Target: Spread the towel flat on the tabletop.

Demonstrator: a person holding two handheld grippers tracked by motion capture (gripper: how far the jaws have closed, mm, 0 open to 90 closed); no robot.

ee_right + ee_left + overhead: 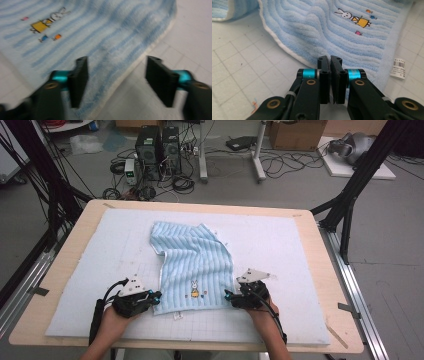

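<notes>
My left gripper (329,63) is clenched at the near corner of the blue striped towel (192,265), its edge running under my jaw tips though I cannot tell if cloth is really pinched, while my right gripper (116,75) stands apart over the opposite near edge, nothing pressed yet. To do this well I should bring the right jaws low around that hem and pinch both corners evenly before lifting. Beneath my fingers lies a white gridded mat (280,245) on a wooden table (330,285), with computer towers (157,147) and cables on the floor beyond.
</notes>
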